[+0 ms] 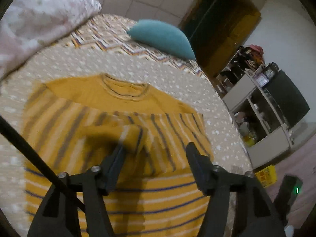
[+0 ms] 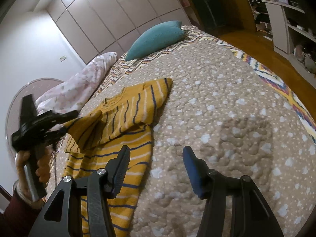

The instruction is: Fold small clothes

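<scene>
Your left gripper (image 1: 155, 148) hangs with jaws apart, empty, over the striped yellow shirt (image 1: 110, 106), which lies partly folded on the dotted bedspread (image 2: 227, 108). Your right gripper (image 2: 156, 154) gapes empty too, shirt edge at nine o'clock, seemingly untouched.

— What was seen on the bed?
— A small mustard-yellow sweater (image 1: 122, 118) was laid out on a beige quilt (image 2: 217, 102) dotted with white. Dark blue and white stripes were carried across its body and sleeves, while the yoke around the round neckline was left plain.
— How was it arranged?
— The neckline was turned toward the far end of the bed. One sleeve was folded inward, so that its cuff was laid across the chest. A side section was also doubled over the middle, and the hem was spread flat nearest the cameras.
</scene>
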A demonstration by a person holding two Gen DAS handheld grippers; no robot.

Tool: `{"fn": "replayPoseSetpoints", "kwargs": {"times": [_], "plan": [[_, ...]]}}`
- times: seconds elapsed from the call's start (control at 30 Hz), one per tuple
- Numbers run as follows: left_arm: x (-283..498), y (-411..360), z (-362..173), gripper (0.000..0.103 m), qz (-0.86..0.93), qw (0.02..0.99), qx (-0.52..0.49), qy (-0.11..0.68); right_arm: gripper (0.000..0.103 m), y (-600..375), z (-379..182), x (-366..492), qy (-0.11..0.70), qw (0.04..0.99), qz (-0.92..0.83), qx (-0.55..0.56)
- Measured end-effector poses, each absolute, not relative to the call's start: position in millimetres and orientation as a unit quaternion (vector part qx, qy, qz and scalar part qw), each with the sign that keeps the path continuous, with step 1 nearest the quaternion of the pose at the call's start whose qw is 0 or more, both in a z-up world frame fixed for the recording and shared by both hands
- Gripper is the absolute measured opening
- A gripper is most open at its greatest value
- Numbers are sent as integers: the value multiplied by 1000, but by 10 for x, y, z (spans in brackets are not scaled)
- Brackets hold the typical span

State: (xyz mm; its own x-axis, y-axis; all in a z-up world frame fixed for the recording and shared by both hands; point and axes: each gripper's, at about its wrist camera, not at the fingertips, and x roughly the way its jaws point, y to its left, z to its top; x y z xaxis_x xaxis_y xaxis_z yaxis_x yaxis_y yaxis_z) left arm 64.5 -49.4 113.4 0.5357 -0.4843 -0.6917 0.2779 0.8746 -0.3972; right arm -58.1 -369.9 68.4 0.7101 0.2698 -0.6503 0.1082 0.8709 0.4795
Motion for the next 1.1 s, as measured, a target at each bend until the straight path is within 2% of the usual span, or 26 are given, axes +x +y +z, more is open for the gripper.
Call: {"fn": "replayPoseSetpoints", "kwargs": {"times": [0.1,0.23,0.4,0.5,0.63,0.67,0.7,0.73,0.77,0.97,1.07,1.1], "plan": [[425,-177,1220,70,-194,885,-102,410,60,-3470,718,-456,379,890,71,242],[77,286,1274,71,-135,912,-71,381,61,-3031,784,-241,387,891,115,209],[-258,679,1100,74,-75,924,-61,371,64,-2373,857,67,390,897,155,138],[-322,787,906,74,-61,920,-55,382,64,-1823,846,316,392,902,173,51],[-359,916,682,74,-45,913,-62,401,64,-1016,654,598,384,900,164,-124],[-365,967,639,74,-42,911,-67,405,62,-886,587,664,382,897,153,-163],[-368,991,618,74,-40,911,-68,406,32,-837,547,722,382,894,141,-184],[-378,1032,594,74,-35,910,-71,407,11,-813,536,795,386,893,127,-195],[-389,1094,568,74,-29,910,-76,408,5,-911,574,885,394,895,118,-171],[-394,1302,423,74,-28,899,-113,422,6,-2253,648,1173,422,902,-5,85],[-395,1327,347,74,-38,893,-135,428,17,-2854,478,1123,444,877,-67,173],[-391,1329,323,74,-42,890,-140,432,27,-2988,451,1072,446,870,-62,202]]}}
